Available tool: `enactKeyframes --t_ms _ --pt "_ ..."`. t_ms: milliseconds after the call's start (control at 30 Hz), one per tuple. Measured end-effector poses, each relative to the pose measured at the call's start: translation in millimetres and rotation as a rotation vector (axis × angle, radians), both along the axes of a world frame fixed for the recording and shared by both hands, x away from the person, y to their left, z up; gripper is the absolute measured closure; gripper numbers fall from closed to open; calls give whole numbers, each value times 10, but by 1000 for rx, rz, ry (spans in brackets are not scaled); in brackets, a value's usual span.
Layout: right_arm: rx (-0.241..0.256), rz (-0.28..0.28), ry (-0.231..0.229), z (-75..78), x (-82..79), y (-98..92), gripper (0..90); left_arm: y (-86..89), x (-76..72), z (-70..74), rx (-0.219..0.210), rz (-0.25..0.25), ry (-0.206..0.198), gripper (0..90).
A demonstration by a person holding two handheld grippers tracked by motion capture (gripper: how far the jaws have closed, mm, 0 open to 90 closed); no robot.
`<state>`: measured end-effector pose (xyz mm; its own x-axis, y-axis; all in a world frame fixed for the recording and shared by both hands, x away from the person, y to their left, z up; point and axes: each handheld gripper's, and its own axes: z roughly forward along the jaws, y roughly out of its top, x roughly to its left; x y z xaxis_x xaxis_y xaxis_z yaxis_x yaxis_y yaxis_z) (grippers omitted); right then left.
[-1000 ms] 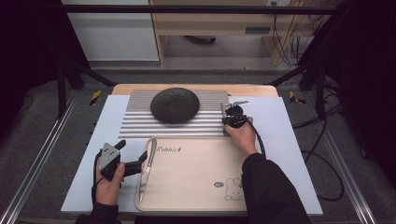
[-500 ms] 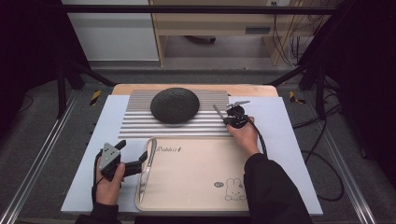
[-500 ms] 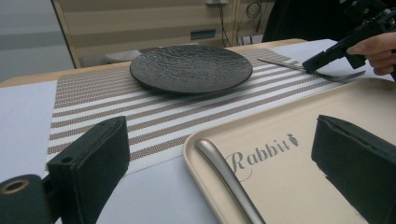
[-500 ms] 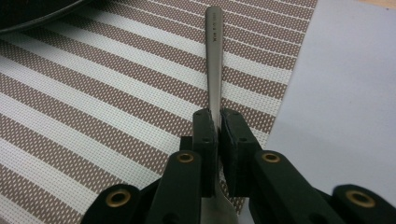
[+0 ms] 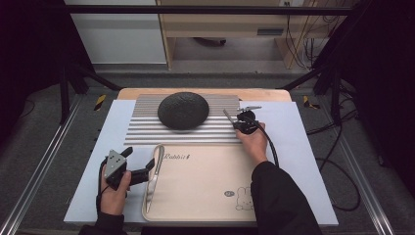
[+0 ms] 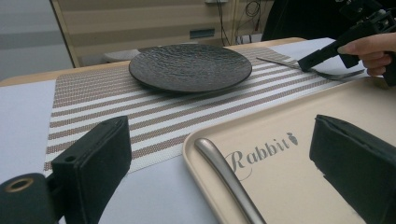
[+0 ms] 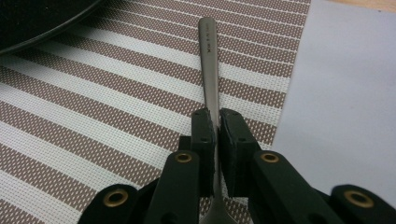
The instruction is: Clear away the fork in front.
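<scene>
Fork [image 7: 209, 70] clenched in the right tool [image 7: 216, 140], beside the plate [image 5: 183, 110]; left tool [image 6: 224, 158] gapes over the knife [image 5: 153, 174] (untouched, I'd say).

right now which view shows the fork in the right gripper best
The right gripper view: the fork sits clamped between the right gripper jaws, handle lying over the striped placemat. The left gripper view shows it distant; the high view shows a thin sliver.
</scene>
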<state>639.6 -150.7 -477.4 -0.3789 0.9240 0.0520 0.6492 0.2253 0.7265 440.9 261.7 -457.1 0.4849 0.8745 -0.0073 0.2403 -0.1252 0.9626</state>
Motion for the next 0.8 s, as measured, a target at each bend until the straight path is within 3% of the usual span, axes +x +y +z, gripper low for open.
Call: enactKeyframes --t_ms 500,667,800 --pt "-7 47 -31 112 -68 8 850 7 -2 3 -1 2 0 55" --pt "-36 113 -31 234 -179 0 850 -13 -3 4 8 -7 0 55" --pt "-51 172 -29 328 -326 -9 850 -110 -5 16 60 -36 -16 56"
